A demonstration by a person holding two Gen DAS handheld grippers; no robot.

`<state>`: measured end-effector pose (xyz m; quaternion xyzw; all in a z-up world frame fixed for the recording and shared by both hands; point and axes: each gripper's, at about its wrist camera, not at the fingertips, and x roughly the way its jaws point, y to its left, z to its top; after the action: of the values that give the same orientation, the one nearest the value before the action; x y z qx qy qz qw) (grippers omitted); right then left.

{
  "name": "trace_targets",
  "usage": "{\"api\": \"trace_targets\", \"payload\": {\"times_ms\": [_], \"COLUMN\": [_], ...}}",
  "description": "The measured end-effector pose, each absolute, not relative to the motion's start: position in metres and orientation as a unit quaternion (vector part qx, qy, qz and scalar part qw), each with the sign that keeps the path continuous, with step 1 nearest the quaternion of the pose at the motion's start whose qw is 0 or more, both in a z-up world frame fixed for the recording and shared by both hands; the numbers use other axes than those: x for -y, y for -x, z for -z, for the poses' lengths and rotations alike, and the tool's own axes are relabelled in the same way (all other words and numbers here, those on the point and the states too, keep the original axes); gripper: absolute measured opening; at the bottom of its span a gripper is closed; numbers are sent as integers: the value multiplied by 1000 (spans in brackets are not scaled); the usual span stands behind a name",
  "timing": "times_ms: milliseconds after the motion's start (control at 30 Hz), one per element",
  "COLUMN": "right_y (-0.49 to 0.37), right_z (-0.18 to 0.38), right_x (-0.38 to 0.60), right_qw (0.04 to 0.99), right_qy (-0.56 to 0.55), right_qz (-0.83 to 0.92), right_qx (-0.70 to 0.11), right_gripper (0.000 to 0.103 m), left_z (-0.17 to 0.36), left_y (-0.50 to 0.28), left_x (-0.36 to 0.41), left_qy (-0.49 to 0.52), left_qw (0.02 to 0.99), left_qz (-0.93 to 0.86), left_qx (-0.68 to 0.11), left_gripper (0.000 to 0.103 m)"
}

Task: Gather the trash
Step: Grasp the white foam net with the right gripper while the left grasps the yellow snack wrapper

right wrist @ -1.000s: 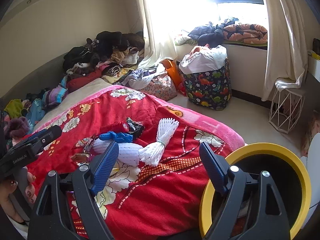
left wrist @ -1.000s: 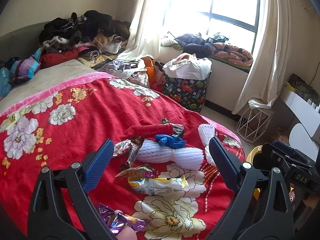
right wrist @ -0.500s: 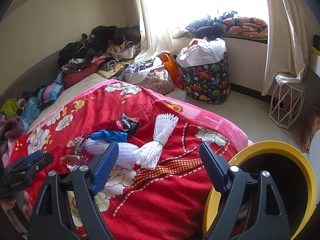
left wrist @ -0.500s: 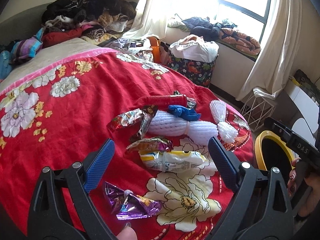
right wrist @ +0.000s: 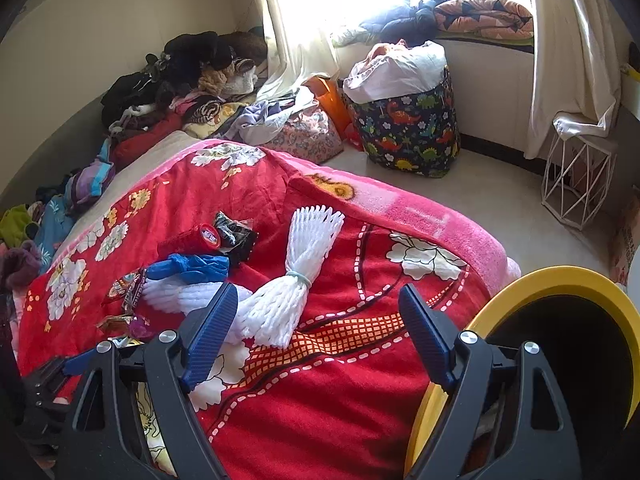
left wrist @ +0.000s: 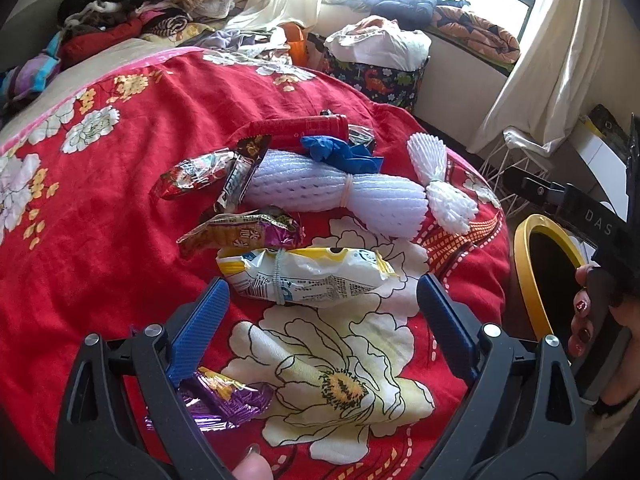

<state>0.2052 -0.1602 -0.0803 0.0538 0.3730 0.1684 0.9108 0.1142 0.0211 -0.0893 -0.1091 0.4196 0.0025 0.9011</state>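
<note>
The left gripper (left wrist: 320, 300) had dipped toward the bed, jaws spread wide and holding nothing, and the yellow-and-white snack bag (left wrist: 304, 276) now sat just ahead of its tips, much larger in its view than a second earlier. The right gripper (right wrist: 316, 328) hung equally wide and empty over the red floral blanket (right wrist: 352, 408), the small white foam net (right wrist: 288, 296) just beyond its left finger. The yellow-rimmed bin (right wrist: 560, 280) stood beside the bed at right. Nothing collected yet; both hands looked lined up for a first pick.
</note>
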Motion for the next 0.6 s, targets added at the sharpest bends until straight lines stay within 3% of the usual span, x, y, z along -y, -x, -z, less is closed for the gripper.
{"api": "trace_targets", "payload": {"times_ms": [267,533,600], "right_y": [-232,-259,-263], "right_z": [97,131,143], "right_x": [144,130,129], "right_qw": [892,856,843], "right_qy": [-69,-92,-87], "right_qz": [-179,-178,-179], "right_qx": [-409,-476,-499], "right_gripper": [78,54,40], "left_z": [95,104,106], "left_y": [-129,-139,-140], "left_x": [-31,-32,-32], "left_qy": [155,177,182], "left_qw": [889,876,874], "left_qz": [-22,-43,-48], "left_qx": [-430,-446,-449], "left_gripper": [92,92,92]}}
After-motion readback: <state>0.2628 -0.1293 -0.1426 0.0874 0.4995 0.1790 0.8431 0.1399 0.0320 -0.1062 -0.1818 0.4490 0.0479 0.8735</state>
